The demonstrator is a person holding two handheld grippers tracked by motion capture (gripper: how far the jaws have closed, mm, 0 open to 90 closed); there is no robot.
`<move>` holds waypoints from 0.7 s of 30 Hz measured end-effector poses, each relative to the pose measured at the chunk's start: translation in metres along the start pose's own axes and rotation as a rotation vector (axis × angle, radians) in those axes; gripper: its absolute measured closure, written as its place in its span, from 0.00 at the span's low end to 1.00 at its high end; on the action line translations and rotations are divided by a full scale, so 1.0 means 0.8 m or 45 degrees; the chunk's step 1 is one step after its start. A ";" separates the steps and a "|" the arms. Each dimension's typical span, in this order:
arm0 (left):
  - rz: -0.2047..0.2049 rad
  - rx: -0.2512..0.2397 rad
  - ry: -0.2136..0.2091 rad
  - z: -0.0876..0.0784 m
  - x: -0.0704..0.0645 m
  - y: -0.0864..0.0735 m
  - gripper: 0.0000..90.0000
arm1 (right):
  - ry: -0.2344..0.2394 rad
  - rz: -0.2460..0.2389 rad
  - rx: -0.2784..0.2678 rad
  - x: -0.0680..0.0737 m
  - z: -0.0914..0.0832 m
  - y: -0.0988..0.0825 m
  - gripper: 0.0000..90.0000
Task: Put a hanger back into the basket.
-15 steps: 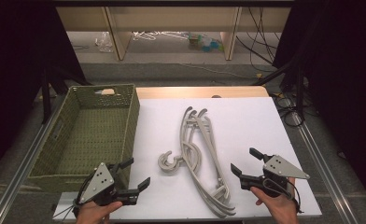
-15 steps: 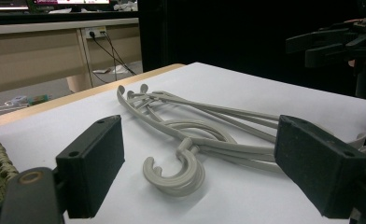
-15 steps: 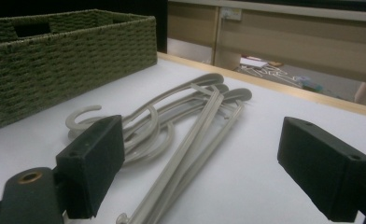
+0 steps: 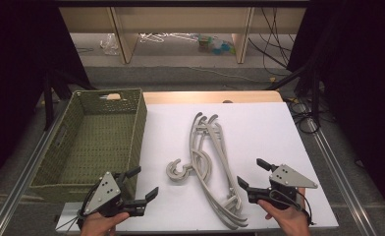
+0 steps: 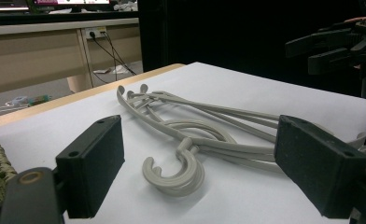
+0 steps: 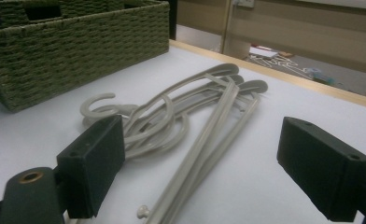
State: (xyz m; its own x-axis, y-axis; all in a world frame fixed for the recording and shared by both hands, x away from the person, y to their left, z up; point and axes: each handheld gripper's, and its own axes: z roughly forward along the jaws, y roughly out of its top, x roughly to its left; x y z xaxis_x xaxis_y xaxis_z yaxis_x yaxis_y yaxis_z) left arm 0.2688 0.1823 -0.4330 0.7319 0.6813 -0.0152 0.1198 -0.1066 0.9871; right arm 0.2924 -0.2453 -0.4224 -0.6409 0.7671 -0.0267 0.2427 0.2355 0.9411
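**A:** Black jaws on both grippers are spread wide with nothing between them, right?

**B:** Yep. The left gripper (image 4: 142,183) sits at the near edge of the table, jaws apart, gripping nothing. The right gripper (image 4: 254,173) is the same, wide open and empty, held by the person's hand (image 4: 284,217) at the near right.

**A:** And the hangers?

**B:** A bundle of grey plastic hangers (image 4: 211,167) lies flat on the white tabletop (image 4: 259,123), between the two grippers. The hooks (image 4: 180,171) curl toward the left gripper, and the near ends lie just beside the right one. In the left gripper view the hangers (image 5: 190,135) lie a bit ahead of the pads (image 5: 93,163).

**A:** Anything else around?

**B:** A green woven basket (image 4: 139,123) stands on the left, apart from the hangers.
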 end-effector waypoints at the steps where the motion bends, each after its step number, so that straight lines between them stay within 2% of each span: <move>1: 0.000 0.002 0.004 0.000 0.000 0.000 0.17 | 0.019 -0.014 0.006 0.004 0.002 0.001 0.18; 4: 0.025 -0.002 0.000 0.000 0.001 0.001 0.17 | 0.026 -0.020 0.036 0.008 0.003 0.003 0.18; 7: 0.016 -0.001 0.001 0.000 0.001 0.000 0.17 | 0.034 -0.046 0.044 0.014 0.007 0.006 0.18; 9: 0.010 -0.004 0.001 0.000 0.000 0.001 0.17 | 0.062 -0.037 0.072 0.018 0.009 0.008 0.18; 10: 0.017 -0.004 0.001 0.000 0.001 0.001 0.17 | 0.058 -0.044 0.066 0.021 0.011 0.009 0.18; 16: 0.016 -0.003 0.005 0.000 0.001 0.000 0.17 | 0.123 -0.073 0.157 0.039 0.026 0.016 0.18; 19: 0.026 0.000 0.009 0.000 0.002 0.000 0.17 | 0.156 -0.105 0.209 0.050 0.038 0.019 0.18; 21: 0.016 0.000 0.010 0.000 0.001 0.000 0.17 | 0.175 -0.134 0.253 0.058 0.047 0.021 0.18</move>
State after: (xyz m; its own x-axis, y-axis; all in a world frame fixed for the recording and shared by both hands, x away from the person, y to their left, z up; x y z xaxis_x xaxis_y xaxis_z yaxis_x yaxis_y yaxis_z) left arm 0.2695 0.1831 -0.4332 0.7279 0.6857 -0.0015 0.1103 -0.1149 0.9872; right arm 0.2939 -0.1836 -0.4204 -0.7599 0.6470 -0.0624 0.2986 0.4327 0.8506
